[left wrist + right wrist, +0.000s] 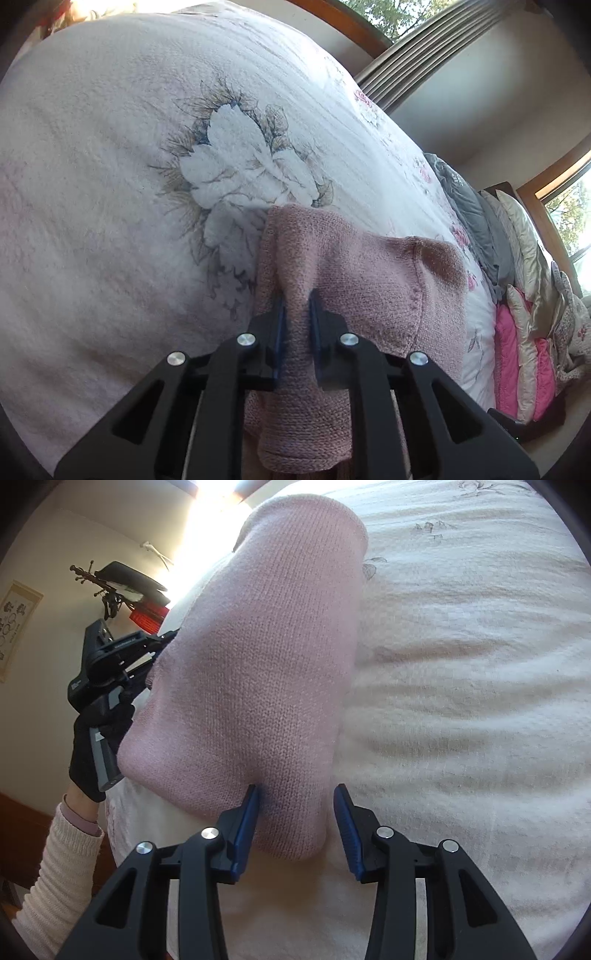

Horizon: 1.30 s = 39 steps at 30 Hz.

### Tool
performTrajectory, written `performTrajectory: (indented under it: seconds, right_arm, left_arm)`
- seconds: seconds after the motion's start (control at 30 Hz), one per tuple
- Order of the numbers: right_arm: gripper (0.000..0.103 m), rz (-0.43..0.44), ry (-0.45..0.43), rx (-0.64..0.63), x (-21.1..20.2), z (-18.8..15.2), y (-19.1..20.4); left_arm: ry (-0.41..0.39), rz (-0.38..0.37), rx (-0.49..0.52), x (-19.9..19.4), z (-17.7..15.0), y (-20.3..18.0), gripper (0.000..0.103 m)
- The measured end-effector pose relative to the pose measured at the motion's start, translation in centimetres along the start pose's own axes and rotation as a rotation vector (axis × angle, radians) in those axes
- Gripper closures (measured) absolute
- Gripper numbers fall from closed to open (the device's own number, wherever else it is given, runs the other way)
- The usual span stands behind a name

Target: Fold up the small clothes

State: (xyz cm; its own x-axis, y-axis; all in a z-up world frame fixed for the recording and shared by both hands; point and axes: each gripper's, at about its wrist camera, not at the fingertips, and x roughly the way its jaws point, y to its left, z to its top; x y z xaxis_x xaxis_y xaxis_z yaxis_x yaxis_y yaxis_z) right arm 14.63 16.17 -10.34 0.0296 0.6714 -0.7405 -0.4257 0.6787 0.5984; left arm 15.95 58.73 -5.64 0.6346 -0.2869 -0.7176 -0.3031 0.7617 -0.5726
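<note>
Left gripper (297, 317) clamped on a bunched ridge of the pink knit (354, 280), jaws pinched tight with cloth running between them and hanging below. Knit spread over the floral quilt (110, 184), near the bed's edge. Right gripper (295, 823) parted, jaws apart, straddling the knit's near corner, left pad (248, 823) just touching the fabric, right pad beside it.

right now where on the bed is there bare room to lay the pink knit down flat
Bare quilt lies right of the pink knit, and around the flower print on its other side. The far end is crowded: grey clothes and pillows.
</note>
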Motion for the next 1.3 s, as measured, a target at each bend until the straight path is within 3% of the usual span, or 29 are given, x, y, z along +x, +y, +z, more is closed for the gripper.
performTrajectory:
  seconds: [0.17, 0.37, 0.5, 0.57, 0.73, 0.93, 0.97, 1.07, 1.17, 1.2, 1.3]
  right_arm:
    - [0.059, 0.038, 0.003, 0.006, -0.4, -0.3, 0.2]
    - [0.059, 0.037, 0.008, 0.008, -0.2, -0.7, 1.1]
    - [0.059, 0.030, 0.015, 0.032, 0.2, -0.6, 1.2]
    - [0.059, 0.020, 0.015, 0.029, 0.4, -0.7, 1.4]
    - [0.059, -0.009, 0.027, 0.025, 1.0, -0.8, 1.5]
    - [0.059, -0.010, 0.039, 0.034, 1.8, -0.5, 1.2]
    - [0.059, -0.007, 0.038, 0.030, 1.7, -0.5, 1.2]
    - [0.059, -0.005, 0.019, 0.012, 0.8, -0.3, 1.2]
    - [0.056, 0.008, -0.004, 0.003, -0.1, 0.3, 1.2]
    - [0.055, 0.012, -0.013, 0.002, -0.4, 0.5, 1.3]
    - [0.049, 0.013, -0.038, -0.002, -1.1, 1.6, 1.4]
  left_arm:
    - [-0.029, -0.020, 0.039, -4.7, -2.6, -1.2, 0.089]
    - [0.013, -0.087, 0.143, -8.9, -9.8, -4.0, 0.087]
    - [0.064, -0.118, 0.177, -8.1, -12.9, -4.6, 0.087]
    - [0.065, -0.062, 0.204, -7.3, -13.7, -4.5, 0.087]
    - [0.108, -0.006, 0.177, -5.3, -14.1, -2.4, 0.100]
    - [0.118, -0.024, 0.157, -5.2, -14.0, -1.6, 0.100]
    - [0.115, -0.029, 0.156, -5.7, -13.9, -1.8, 0.095]
    - [0.068, -0.013, 0.156, -7.7, -13.0, -2.4, 0.042]
    - [-0.001, 0.005, 0.176, -9.4, -10.7, -2.9, 0.035]
    - [-0.009, 0.012, 0.171, -9.5, -9.6, -2.8, 0.030]
    - [0.002, 0.024, 0.151, -8.6, -6.5, -2.4, 0.028]
